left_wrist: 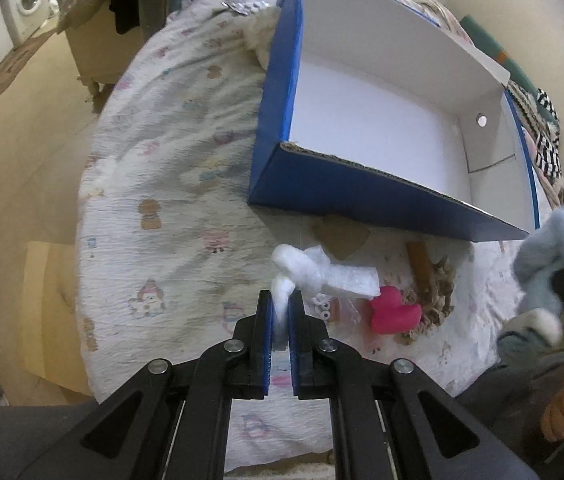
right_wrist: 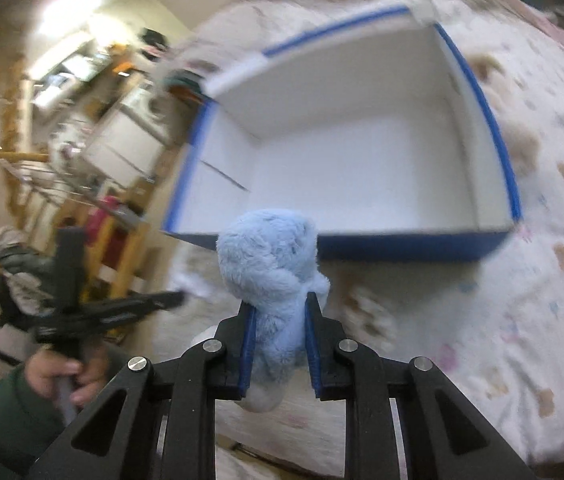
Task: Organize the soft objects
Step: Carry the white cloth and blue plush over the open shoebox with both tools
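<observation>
My left gripper (left_wrist: pixel 281 300) is shut on a tuft of white cotton wadding (left_wrist: pixel 302 268), which hangs above the patterned bedspread (left_wrist: pixel 170 184). My right gripper (right_wrist: pixel 279 304) is shut on a light blue plush toy (right_wrist: pixel 270 256); the same blue plush toy (left_wrist: pixel 550 252) shows at the right edge of the left wrist view, lifted off the bed. An open blue box with a white inside (left_wrist: pixel 382 208) stands just beyond both; the box (right_wrist: pixel 414 246) has nothing in it. A pink soft heart (left_wrist: pixel 394 314) lies on the bed near the box's front wall.
A brown crumpled paper piece (left_wrist: pixel 434 280) and a small googly-eyed item (left_wrist: pixel 324 308) lie beside the heart. The bed's edge curves at left above a tiled floor (left_wrist: pixel 22 152). A hand (right_wrist: pixel 62 372) holds the other gripper. A bare foot (left_wrist: pixel 562 412) is at lower right.
</observation>
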